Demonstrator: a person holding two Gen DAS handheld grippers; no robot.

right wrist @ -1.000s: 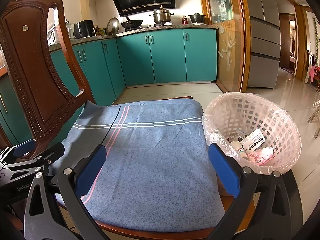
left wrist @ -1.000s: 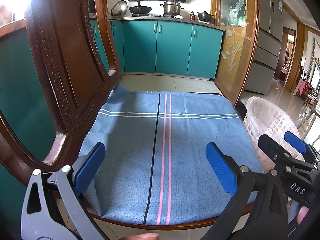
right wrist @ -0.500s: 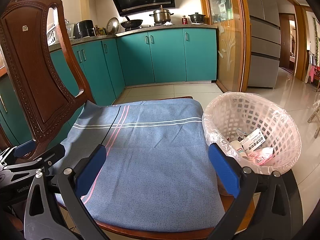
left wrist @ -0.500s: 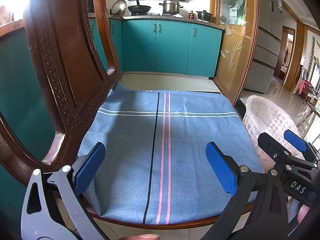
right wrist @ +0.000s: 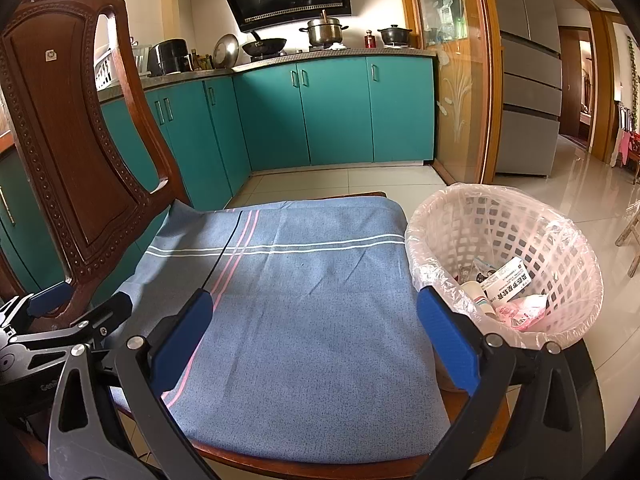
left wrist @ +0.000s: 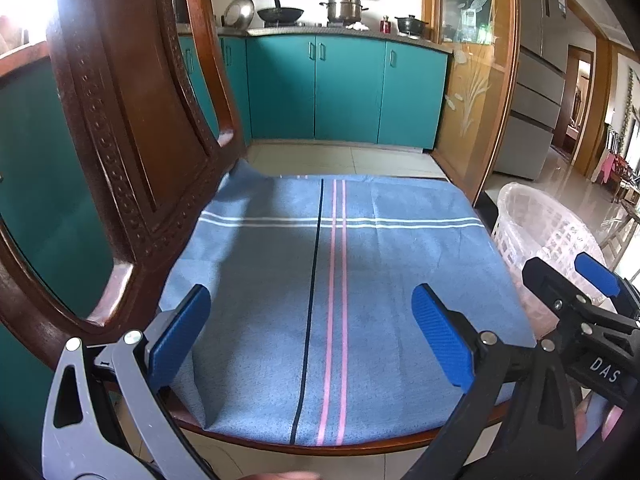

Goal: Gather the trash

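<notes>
Left gripper [left wrist: 310, 336] and right gripper [right wrist: 316, 338]: both spread wide, empty, low over cloth [right wrist: 304, 280] on chair [right wrist: 68, 132]. No loose trash visible on cloth. Trash [right wrist: 506, 284] already in lined bin [right wrist: 560, 240] just beside seat: carton, wrappers, cup-like piece. Probably light, crushable, slippery film; best pinched at a stiff edge. Kitchen cabinets [right wrist: 336, 112] beyond.
</notes>
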